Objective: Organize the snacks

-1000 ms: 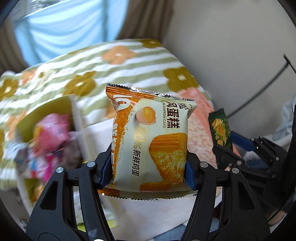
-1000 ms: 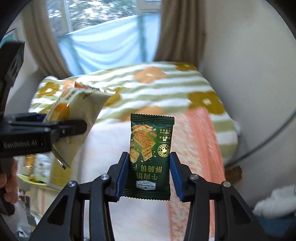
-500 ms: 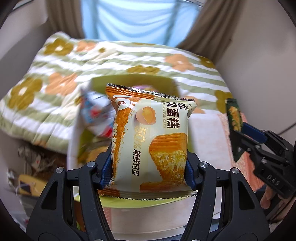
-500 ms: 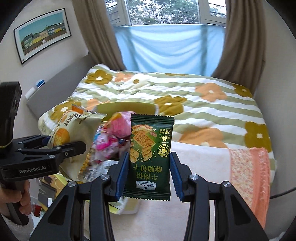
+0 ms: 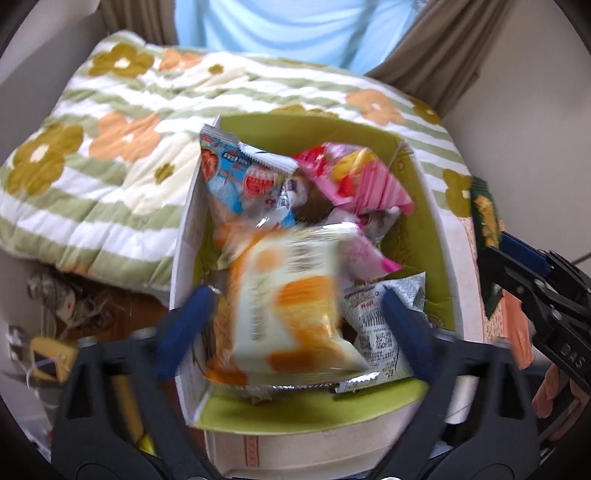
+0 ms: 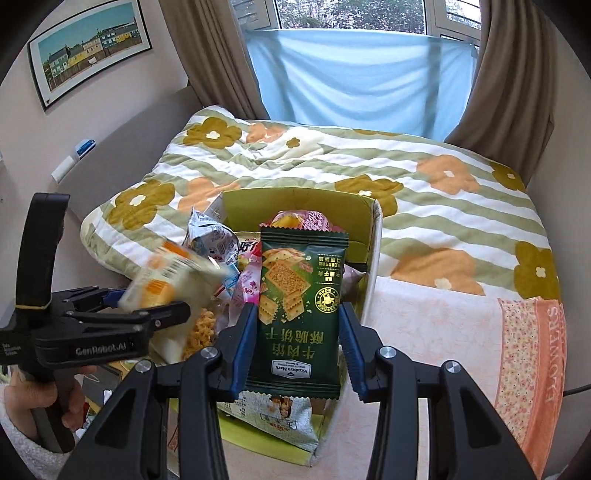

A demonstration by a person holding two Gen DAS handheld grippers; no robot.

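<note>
Released cake packet [image 5: 291, 306] drops inside box [image 5: 432, 206] walls — left jaws just opened.

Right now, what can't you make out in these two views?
- Chiffon cake packet: motion-blurred in both views, print unreadable, resting or falling unclear.
- Snack box bottom: buried under packets, left wrist view.
- Green cracker packet: hides the box's middle, right wrist view.

Soft daylight from the curtained glass window [image 6: 354, 22] fills my views — bright, no harsh shadows. The falling cream-and-orange cake packet [image 5: 291, 306] smears with motion blur; fisheye edges bend and darken.
</note>
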